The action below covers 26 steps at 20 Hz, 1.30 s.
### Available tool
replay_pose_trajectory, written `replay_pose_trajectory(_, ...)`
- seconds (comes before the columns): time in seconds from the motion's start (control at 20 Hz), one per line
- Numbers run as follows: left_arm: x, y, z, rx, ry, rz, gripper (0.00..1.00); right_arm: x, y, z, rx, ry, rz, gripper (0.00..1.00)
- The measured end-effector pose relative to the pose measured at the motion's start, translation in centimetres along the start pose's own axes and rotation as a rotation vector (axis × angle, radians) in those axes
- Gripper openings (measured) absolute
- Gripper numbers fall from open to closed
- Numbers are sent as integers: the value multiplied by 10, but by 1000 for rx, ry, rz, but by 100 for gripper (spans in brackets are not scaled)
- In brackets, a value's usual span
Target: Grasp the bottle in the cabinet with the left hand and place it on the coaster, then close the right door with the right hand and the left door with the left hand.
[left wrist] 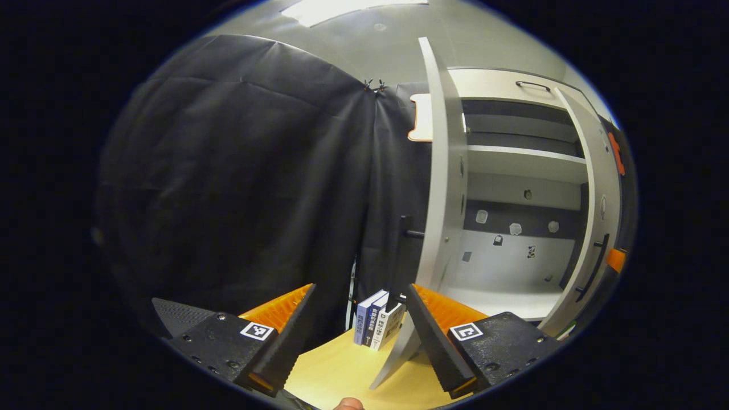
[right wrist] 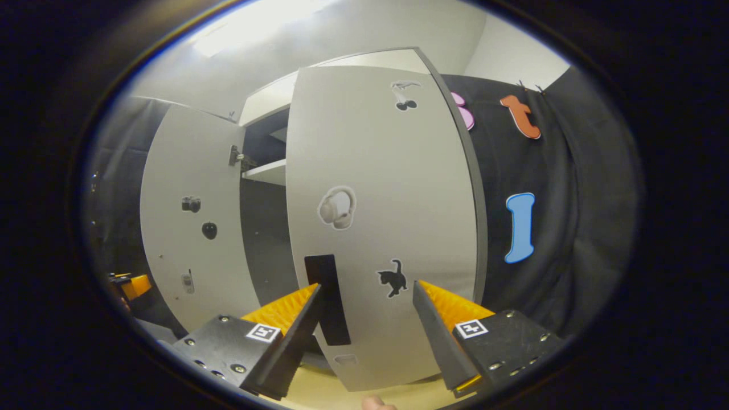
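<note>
Facing the cabinet (left wrist: 524, 188), both doors open; no bottle discernible inside. Left hand-held gripper (left wrist: 359, 336) apart near left door (left wrist: 441, 171); right hand-held gripper (right wrist: 367, 336) apart before right door (right wrist: 381, 216), lower edge cut off.

A pale grey flat-panelled cabinet (left wrist: 512, 85) stands right of the left gripper's fingers, its pale grey left door (left wrist: 441, 171) edge-on, with a dark grey band across its back wall dotted with small white stickers. Ahead between the fingers, three slim upright books (left wrist: 376, 324) in lilac, dark blue and white stand on a light yellow wooden tabletop (left wrist: 342, 370). Straight ahead of the right gripper, the pale grey right door (right wrist: 393, 199) bears a black bar handle (right wrist: 329, 307) and a black cat sticker (right wrist: 393, 278).
</note>
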<state>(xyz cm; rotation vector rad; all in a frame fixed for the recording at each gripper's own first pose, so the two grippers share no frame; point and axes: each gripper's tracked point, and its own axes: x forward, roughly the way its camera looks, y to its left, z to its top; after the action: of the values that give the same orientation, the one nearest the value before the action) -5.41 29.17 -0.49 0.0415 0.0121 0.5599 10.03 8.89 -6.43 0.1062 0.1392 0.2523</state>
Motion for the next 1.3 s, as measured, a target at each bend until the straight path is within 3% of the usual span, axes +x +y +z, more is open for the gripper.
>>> replay_pose_trajectory(0.15, 11, 5, -1, -16, 7, -19, 93, 2, 0, -2, -1, 6, -15, 96)
replay_pose_trajectory(0.25, 18, 6, -1, -18, 9, -44, 96, 4, -1, -1, -6, 4, -28, 96)
replay_pose_trajectory(0.3, 21, 3, -1, -12, 9, -66, 94, 4, -1, -2, -9, 2, -35, 92)
replay_pose_trajectory(0.5, 30, -4, 0, 38, 6, -137, 96, 9, -4, -3, -19, 1, -67, 96)
replay_pose_trajectory(0.6, 32, -9, 3, 45, 3, -160, 94, 9, -3, -2, -15, -4, -77, 92)
replay_pose_trajectory(0.65, 34, -9, 3, 48, 3, -163, 92, 9, -3, -1, -14, -9, -78, 96)
replay_pose_trajectory(0.7, 35, -11, 3, 53, 7, -175, 96, 9, -4, -1, -15, -14, -82, 96)
replay_pose_trajectory(0.9, 36, -16, 4, 87, 2, -252, 90, 13, -5, -2, -14, -19, -88, 96)
replay_pose_trajectory(0.95, 37, -17, 5, 93, 0, -259, 95, 14, -6, -2, -16, -19, -90, 96)
replay_pose_trajectory(1.05, 36, -19, 4, 83, 0, -273, 95, 17, -9, -1, -24, -19, -97, 92)
replay_pose_trajectory(1.3, 33, -31, 0, 55, 2, -321, 94, 26, -11, -2, -33, -13, -99, 96)
